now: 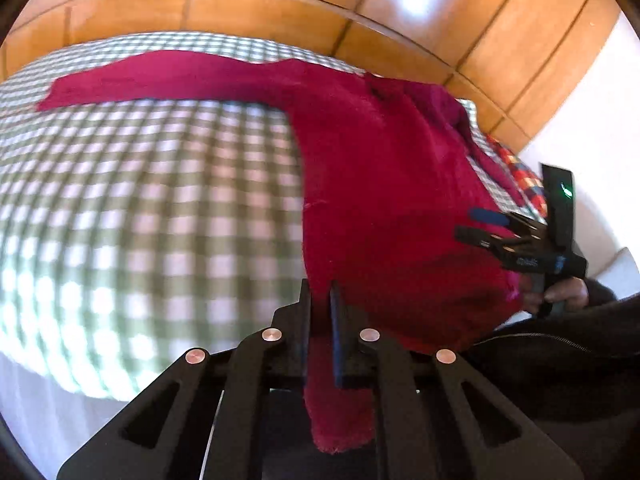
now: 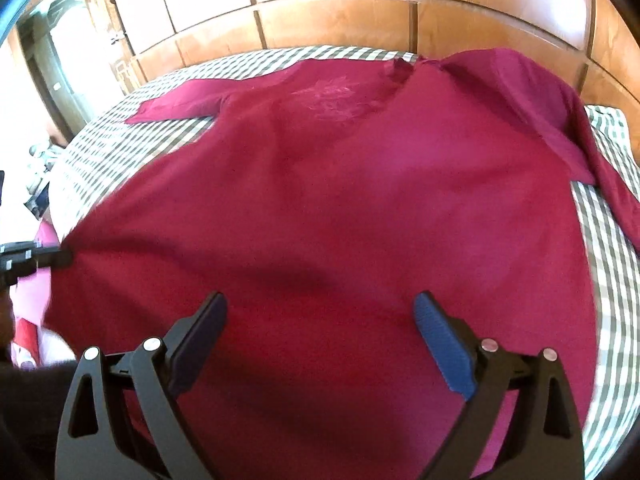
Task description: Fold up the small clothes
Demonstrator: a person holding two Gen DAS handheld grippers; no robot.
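Note:
A dark red long-sleeved shirt [image 2: 320, 200] lies spread front up on a bed with a green-and-white checked sheet [image 2: 608, 248]. Its left sleeve [image 1: 160, 80] stretches out flat; the right sleeve [image 2: 568, 128] is folded over near the headboard. My left gripper [image 1: 320, 312] is shut on the shirt's bottom hem corner, with cloth hanging between the fingers; it also shows in the right wrist view [image 2: 60, 258] at the shirt's left edge. My right gripper [image 2: 320, 320] is open and empty just above the lower part of the shirt; it also shows in the left wrist view [image 1: 472, 224].
A wooden panelled headboard [image 2: 340, 16] runs behind the bed. A multicoloured cloth [image 1: 524, 176] lies at the bed's far side. A doorway [image 2: 60, 60] and clutter are at the left. The person's dark sleeve [image 1: 560, 352] is at the lower right.

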